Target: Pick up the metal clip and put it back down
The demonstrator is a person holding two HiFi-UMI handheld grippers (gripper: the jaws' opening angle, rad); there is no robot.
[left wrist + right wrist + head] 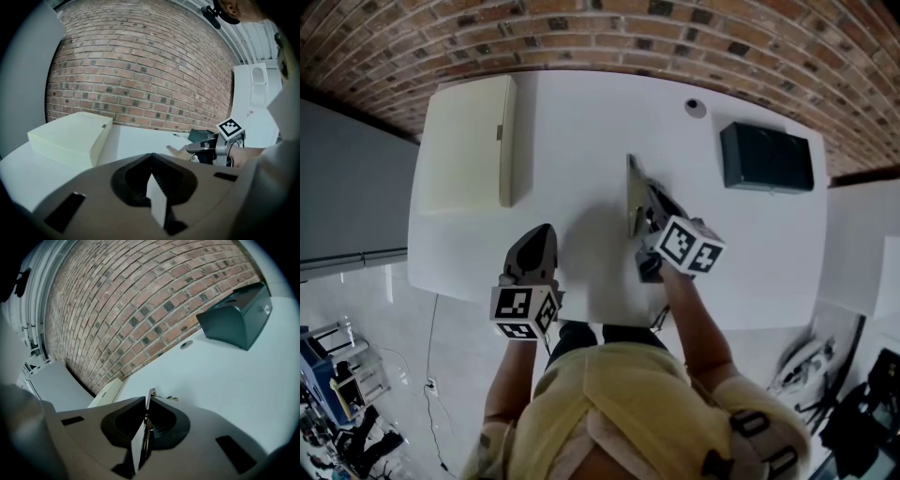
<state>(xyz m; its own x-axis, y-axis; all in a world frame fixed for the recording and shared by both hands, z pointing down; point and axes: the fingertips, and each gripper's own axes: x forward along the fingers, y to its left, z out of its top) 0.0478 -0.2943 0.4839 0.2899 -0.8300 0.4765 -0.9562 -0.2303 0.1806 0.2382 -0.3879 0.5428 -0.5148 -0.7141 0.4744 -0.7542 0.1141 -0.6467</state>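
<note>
Near the table's (572, 141) front edge, the left gripper (545, 232) hovers with its jaws pressed together on nothing. Just right of it and a little farther in, the right gripper (653, 206) has its jaws nearly closed on the clip (632, 192), a thin metal piece held on edge at mid-table, low over the white top; I cannot tell whether it touches. Farther off, a cream box (469, 145) lies at the far left and a dark box (766, 157) at the far right, with a small round disc (695, 107) just left of it near the far edge, and a brick wall (581, 28) behind.
</note>
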